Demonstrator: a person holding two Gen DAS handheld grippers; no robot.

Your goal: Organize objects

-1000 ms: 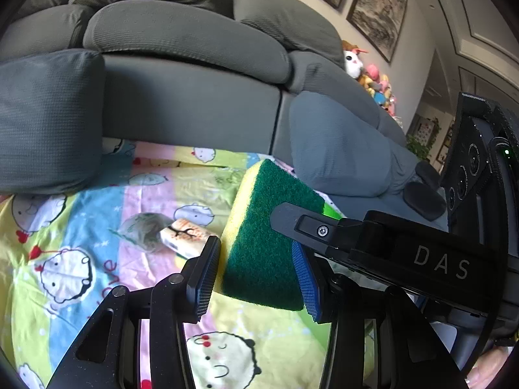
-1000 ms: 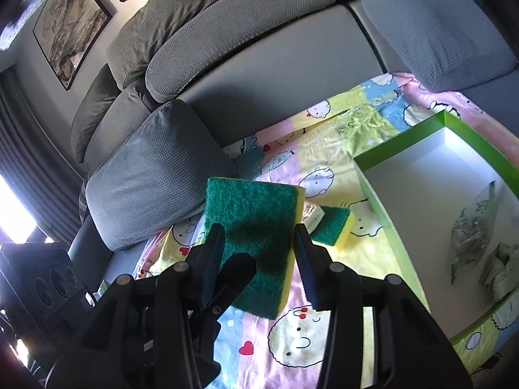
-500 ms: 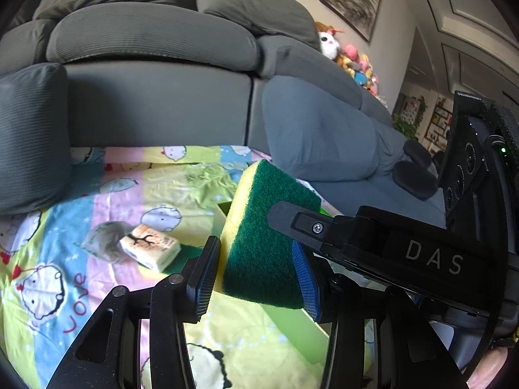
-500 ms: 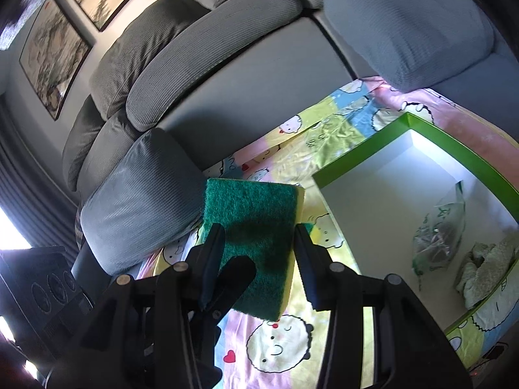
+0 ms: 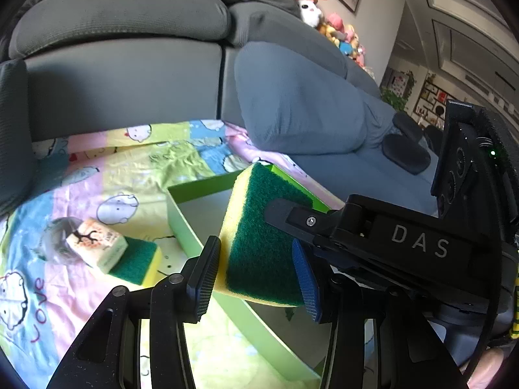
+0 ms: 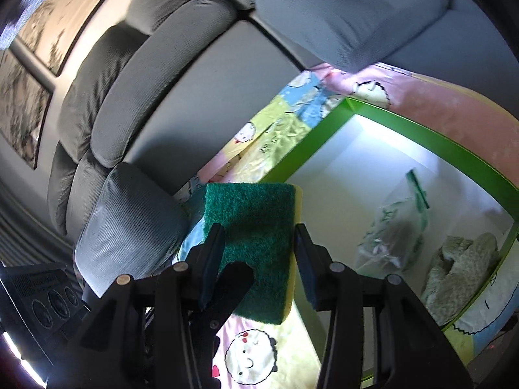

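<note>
1. Fingers [image 5: 204, 269] of the left gripper [image 5: 256, 269]: clamped on the green-and-yellow sponge [image 5: 259, 243], one pad on each side of it.
2. Fingers [image 6: 214, 253] of the right gripper [image 6: 259, 249]: also clamped on that same sponge, reaching in from the right. The one sponge hangs between two tools, clear of the surface.
3. Change: a second ago the sponge hung above the bare sheet, with the green box [image 5: 185, 227] off to the right. Now both grippers have carried it rightward and a little down, and its far end overhangs the box's left wall.
4. Meaning for the task: my reading is that the sponge is near its drop-off. It likely needs to travel further right, past the wall, before both grips let go.
5. Already in the box: a clear plastic bag [image 6: 395, 227] and a crumpled cloth [image 6: 464, 259], on the white floor at the right end.
6. Left outside, on the near left: a second sponge [image 5: 136, 259], with a small printed carton [image 5: 97, 243] resting on its left end.
7. Surface: a pastel cartoon sheet [image 5: 97, 291], wrinkled towards the far side.
8. Room: a grey sofa [image 5: 123, 81] along the far side, a loose cushion [image 5: 298, 103] beyond the box, plush toys [image 5: 337, 29] far right, and framed pictures [image 6: 22, 107] on the wall.
</note>
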